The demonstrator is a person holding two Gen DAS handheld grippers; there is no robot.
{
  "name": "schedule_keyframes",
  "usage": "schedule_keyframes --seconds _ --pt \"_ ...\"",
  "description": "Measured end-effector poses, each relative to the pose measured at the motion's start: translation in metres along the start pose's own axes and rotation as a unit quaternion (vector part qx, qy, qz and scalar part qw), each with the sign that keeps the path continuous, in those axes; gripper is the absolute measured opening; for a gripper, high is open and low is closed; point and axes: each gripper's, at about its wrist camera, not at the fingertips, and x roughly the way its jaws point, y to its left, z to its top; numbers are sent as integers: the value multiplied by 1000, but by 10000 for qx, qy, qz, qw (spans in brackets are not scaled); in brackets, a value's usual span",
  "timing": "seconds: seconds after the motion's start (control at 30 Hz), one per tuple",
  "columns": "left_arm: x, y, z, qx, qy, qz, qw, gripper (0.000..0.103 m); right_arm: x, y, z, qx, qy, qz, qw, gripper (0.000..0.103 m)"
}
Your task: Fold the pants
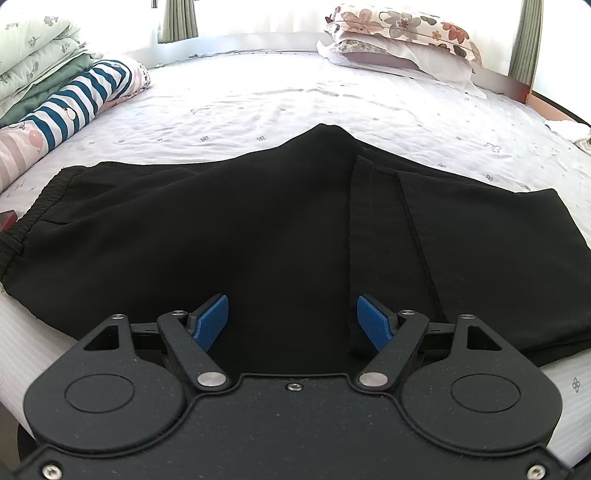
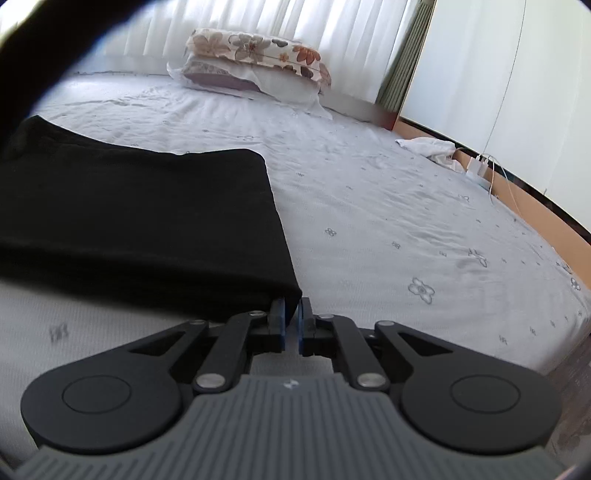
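I count one pair of black pants (image 1: 221, 229) at my six o'clock on one bed sheet (image 1: 277, 107). Two pillows (image 1: 399, 33) sit stacked at one o'clock. One pile of folded quilts (image 1: 44, 74) lies at ten o'clock. Two grippers: the left gripper (image 1: 291, 317) and the right gripper (image 2: 292, 314). One white cloth (image 2: 432, 147) and one charger (image 2: 480, 162) sit at two o'clock.

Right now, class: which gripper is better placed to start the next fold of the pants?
Right. The right gripper is already shut on the pants at their near corner; the left gripper hangs open above the cloth, gripping nothing.
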Motion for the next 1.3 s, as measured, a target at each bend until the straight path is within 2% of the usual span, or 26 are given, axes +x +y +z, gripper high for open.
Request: schedule_keyframes --seconds 0.2,0.23,0.27,0.3,0.33,0.43,0.5,0.53,0.6,0.67,0.73,0.8,0.87,0.9,0.93,0.97,1.03,1.1,1.3 --pt "-8 3 3 -182 -25 20 9998 76 -7 6 4 -236 -67 128 9996 12" --pt "-12 5 4 -254 -64 -37 9996 76 -9 6 4 -270 -86 175 9994 15" --pt "-18 6 5 -326 -121 -139 9993 76 -11 6 4 -286 -103 205 9993 22" --pt "-25 7 7 -391 -187 -270 9987 76 -12 5 4 -294 -111 222 9993 32" --pt "-31 7 9 -428 -219 -435 9979 77 -13 5 5 -289 -122 227 9992 35" --pt "-40 3 12 -489 0 -1151 9921 71 -15 2 6 -199 -132 209 9995 37" --pt "-39 -1 11 -574 309 -1745 9825 54 -16 0 8 -141 -182 209 9995 39" --pt "-36 -3 9 -639 486 -2000 9765 52 -16 -1 9 -125 -216 203 9995 40" --pt "-27 -9 5 -791 754 -2204 9693 52 -18 -1 10 -118 -280 181 9994 42" --pt "-19 -17 0 -836 879 -2153 9690 50 -21 -1 11 -141 -366 132 9991 43" --pt "-16 -22 -2 -888 750 -1987 9731 49 -24 -2 12 -174 -450 116 9988 46" --pt "-15 -26 0 -888 663 -1961 9743 56 -26 -4 12 -148 -486 123 9986 49" --pt "-9 -28 0 -1012 723 -1995 9720 57 -25 -6 13 -113 -481 114 9987 50" --pt "-8 -28 1 -1070 746 -2007 9709 49 -25 -7 13 -97 -480 106 9987 50" --pt "-7 -28 3 -1089 756 -2002 9707 37 -24 -7 13 -80 -478 94 9988 50" --pt "-7 -29 4 -1097 836 -1926 9715 13 -25 -7 13 -63 -481 82 9988 50" --pt "-10 -28 3 -1151 885 -1876 9715 10 -25 -8 12 -34 -488 69 9988 50" --pt "-17 -27 2 -1069 802 -1763 9752 6 -24 -8 12 -24 -490 60 9988 51" --pt "-42 -30 4 -584 20 -1121 9920 5 -25 -7 12 -5 -512 111 9986 57"
